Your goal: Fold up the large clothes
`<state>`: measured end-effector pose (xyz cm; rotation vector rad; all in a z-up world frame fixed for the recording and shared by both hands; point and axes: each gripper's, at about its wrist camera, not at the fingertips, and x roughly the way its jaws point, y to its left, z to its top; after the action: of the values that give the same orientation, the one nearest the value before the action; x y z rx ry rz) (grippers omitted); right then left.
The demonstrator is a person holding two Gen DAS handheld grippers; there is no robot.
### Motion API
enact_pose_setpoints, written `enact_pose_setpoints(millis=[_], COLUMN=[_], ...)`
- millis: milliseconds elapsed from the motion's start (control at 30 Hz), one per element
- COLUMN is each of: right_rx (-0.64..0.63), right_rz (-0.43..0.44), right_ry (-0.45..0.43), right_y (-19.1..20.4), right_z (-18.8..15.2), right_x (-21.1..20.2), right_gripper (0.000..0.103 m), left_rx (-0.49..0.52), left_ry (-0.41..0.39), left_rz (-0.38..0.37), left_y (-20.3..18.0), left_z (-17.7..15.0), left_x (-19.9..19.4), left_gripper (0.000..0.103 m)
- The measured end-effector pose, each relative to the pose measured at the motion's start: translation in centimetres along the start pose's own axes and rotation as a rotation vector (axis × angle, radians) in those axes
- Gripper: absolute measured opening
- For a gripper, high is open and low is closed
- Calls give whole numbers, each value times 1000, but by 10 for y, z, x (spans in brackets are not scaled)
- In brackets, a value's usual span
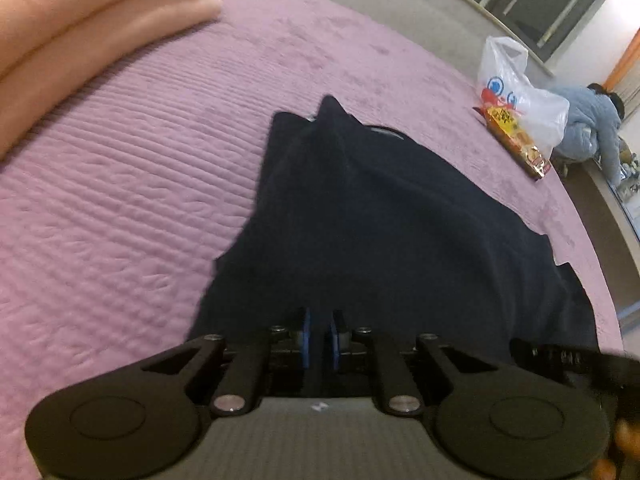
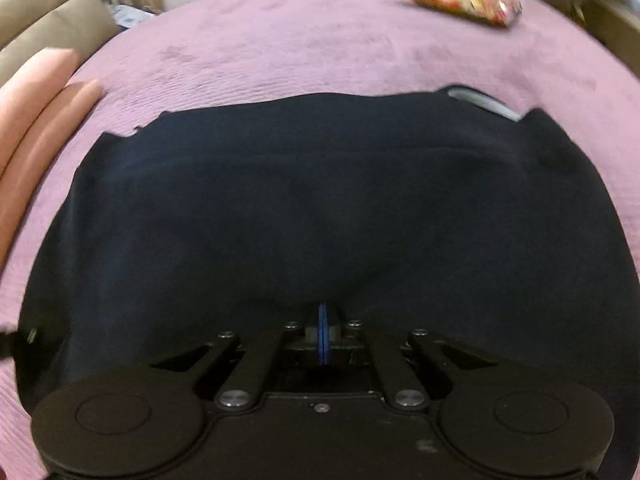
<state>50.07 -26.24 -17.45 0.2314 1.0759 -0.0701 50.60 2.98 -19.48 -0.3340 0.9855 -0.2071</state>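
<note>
Two grippers meet one dark navy garment (image 2: 320, 208) on a bed. Right gripper (image 2: 324, 322): jaws pressed together, blue pads touching, with the near edge of the cloth bunched at their tips; whether cloth is pinched between them cannot be told. Left gripper (image 1: 321, 326): jaws slightly apart, a narrow gap between the blue pads, with dark cloth running into it. The garment lies spread on a pink-purple bedspread (image 1: 120, 184), one point raised. Peach rolled bedding (image 1: 80, 32) lies at the left; a white plastic bag (image 1: 520, 100) and a snack packet (image 1: 516, 140) sit well apart near the bed's far edge.
</note>
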Motion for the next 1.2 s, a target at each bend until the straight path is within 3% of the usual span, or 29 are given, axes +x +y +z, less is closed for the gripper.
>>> enact_pose_setpoints(millis=[133,267,400,533,767,1033,1200], right_rx=[-11,-110,-199,-150,-89,-89,-87], right_rz=[7,26,-30,-47,-21,-39,-36], right_ry=[-11,-84,-51,-7,4,-7,-11], right_y=[4,29,48,49,37,41,40], right_z=[-1,-24,-49,-49,-45,-49,-50], right_x=[-27,-67,-53,-28,-26,-29,-30], right_gripper=[3,4,3,0,0,0,0], left_rx=[-78,-191,-304,-364,-453,-604,-621], left_ry=[23,57,102,93,48,61,20], left_rz=[26,25,-29,-91,-192,-317,-320], left_y=[29,63,81,85,91,109,125], left_z=[-14,-41,-55,-63,-59,-67,-61], left_x=[-40,-67,-56,-36,-16,-16,-19], left_gripper=[14,32,41,45,47,48,48])
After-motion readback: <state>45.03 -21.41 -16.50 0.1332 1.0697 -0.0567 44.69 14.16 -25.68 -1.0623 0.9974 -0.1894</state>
